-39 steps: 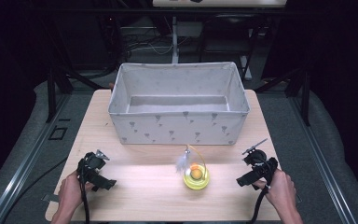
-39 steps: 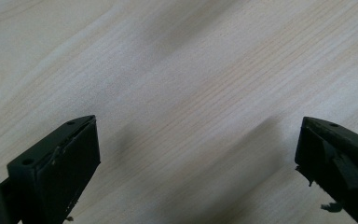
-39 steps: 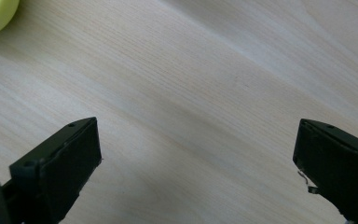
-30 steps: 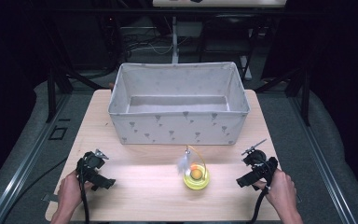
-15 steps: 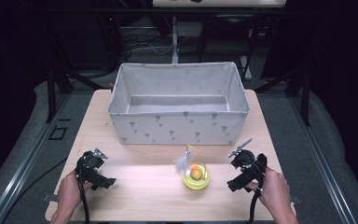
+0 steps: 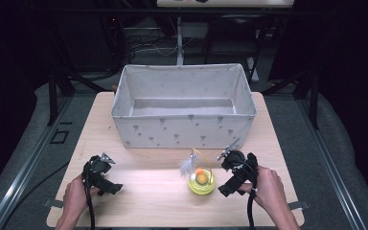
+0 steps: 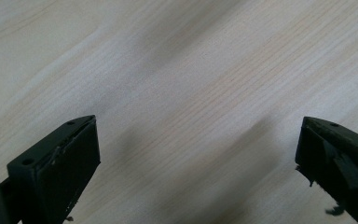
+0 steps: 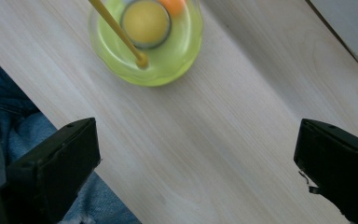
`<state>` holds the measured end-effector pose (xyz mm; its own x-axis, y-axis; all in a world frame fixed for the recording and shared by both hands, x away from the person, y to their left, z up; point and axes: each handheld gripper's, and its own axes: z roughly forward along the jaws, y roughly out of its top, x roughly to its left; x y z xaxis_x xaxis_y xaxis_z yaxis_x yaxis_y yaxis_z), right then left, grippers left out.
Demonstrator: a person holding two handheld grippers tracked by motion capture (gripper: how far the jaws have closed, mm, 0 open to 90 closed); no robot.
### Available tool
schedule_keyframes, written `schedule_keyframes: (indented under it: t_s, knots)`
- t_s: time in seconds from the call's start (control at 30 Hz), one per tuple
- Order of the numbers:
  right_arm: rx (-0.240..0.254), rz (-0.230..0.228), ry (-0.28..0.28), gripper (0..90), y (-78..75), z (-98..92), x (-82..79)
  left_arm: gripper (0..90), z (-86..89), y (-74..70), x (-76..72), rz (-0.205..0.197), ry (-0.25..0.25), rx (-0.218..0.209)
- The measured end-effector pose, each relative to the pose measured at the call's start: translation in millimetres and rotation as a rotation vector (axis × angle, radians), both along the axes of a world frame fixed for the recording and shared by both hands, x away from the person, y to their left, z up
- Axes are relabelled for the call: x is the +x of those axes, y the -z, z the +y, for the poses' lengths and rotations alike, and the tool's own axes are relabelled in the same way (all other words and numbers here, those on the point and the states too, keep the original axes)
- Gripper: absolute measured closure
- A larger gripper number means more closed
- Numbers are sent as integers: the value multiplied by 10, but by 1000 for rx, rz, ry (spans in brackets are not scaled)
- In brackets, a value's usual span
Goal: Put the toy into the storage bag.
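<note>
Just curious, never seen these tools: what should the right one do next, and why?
Probably ease the right gripper a little farther toward the yellow-green cat toy. Its jaws stand wide open over bare table, with the toy ahead and not yet between them.

Yellow-green translucent toy (image 6: 201,180) with orange ball inside, thin yellow wand and white feather, upright on table, just front of bin.

No readable text, labels, brands or numbers anywhere. The fabric bin (image 6: 184,128) at the table's (image 6: 139,201) far edge carries only a repeating small grey motif, no lettering that can be made out.
</note>
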<state>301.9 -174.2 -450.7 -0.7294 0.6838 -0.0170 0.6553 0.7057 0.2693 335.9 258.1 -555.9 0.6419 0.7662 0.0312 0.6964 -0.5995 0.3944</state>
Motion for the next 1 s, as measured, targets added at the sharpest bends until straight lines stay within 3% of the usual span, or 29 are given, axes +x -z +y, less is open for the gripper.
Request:
schedule_keyframes:
  t_s: [0.07,0.23,0.37,0.47,0.87,1.0]
  knots:
    - [29,-1,-13,0,-43,63,6,0,14,9,8,11,-4,-1]
    - [2,13,-55,12,-121,228,8,0,48,-1,3,8,-11,-6]
    - [8,3,-84,38,-161,340,-12,0,57,-42,2,-12,-18,-15]
    - [19,-4,-97,83,-202,401,-7,0,47,-25,5,2,-17,-13]
    - [-2,-37,-147,621,-404,577,30,0,54,5,2,32,7,2]
    - [-5,-10,-165,799,-389,627,12,1,58,5,10,35,7,2]
